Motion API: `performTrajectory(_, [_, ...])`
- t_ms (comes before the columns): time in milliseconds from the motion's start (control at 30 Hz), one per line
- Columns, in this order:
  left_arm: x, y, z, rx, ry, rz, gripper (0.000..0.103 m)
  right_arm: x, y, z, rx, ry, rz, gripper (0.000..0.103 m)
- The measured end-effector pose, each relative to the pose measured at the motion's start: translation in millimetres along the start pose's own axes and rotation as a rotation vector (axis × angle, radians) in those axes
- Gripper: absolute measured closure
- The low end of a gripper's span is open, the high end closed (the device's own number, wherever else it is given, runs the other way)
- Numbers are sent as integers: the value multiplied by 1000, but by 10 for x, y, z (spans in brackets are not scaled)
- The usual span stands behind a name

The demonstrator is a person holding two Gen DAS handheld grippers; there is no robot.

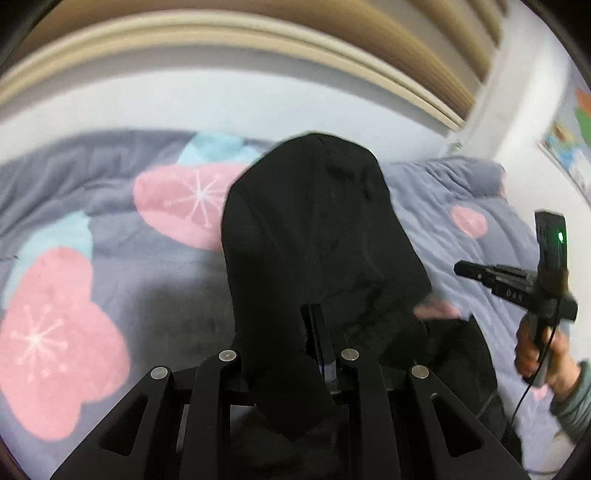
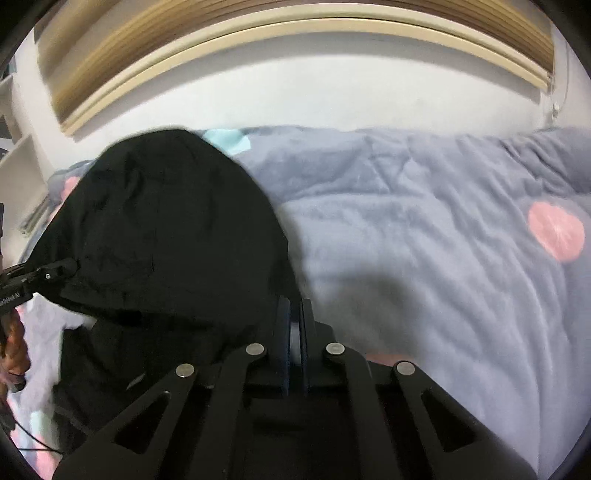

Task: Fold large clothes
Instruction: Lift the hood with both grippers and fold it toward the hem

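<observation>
A large black garment [image 1: 314, 229] hangs lifted above the bed, draped over my left gripper [image 1: 314, 314], which is shut on its edge. In the right wrist view the same garment [image 2: 166, 229] fills the left side. My right gripper [image 2: 294, 306] has its pads pressed together with no cloth visible between them, just right of the garment's edge. The right gripper also shows in the left wrist view [image 1: 461, 268], held in a hand. The left gripper's tip [image 2: 70, 266] touches the garment in the right wrist view.
A grey-blue duvet [image 2: 424, 240] with pink and light blue flower shapes [image 1: 55, 339] covers the bed. A white wall and a wooden headboard frame [image 2: 295, 26] stand behind. A white shelf [image 2: 18, 166] is at the far left.
</observation>
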State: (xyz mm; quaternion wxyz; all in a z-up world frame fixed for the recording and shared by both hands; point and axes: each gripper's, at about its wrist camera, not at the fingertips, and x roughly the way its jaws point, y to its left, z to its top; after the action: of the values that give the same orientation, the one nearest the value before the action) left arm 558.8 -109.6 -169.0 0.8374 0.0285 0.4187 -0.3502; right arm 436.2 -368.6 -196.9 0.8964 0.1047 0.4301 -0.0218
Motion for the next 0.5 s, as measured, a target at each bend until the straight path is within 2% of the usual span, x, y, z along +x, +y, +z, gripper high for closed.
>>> performTrajectory(100, [-157, -251, -181, 77, -4, 9, 82, -51, 55, -46, -21, 51, 82, 95])
performTrajectory(167, [-214, -323, -268, 110, -3, 17, 82, -68, 77, 64, -41, 49, 113, 79])
performTrajectory(200, [-206, -365, -298, 124, -3, 23, 82, -62, 101, 126, -51, 40, 126, 55])
performTrajectory(233, [-196, -379, -308, 131, -2, 26, 82, -44, 118, 246, -76, 25, 152, 27])
performTrajectory(300, [-212, -352, -345, 127, -5, 23, 82, 66, 230, 421, -105, 10, 166, 11])
performTrajectory(367, [-177, -280, -331, 116, -4, 15, 82, 221, 211, 563, -121, 18, 191, 11])
performTrajectory(500, [-109, -151, -300, 84, 3, -6, 82, 815, 132, 722, -93, 129, 320, 11])
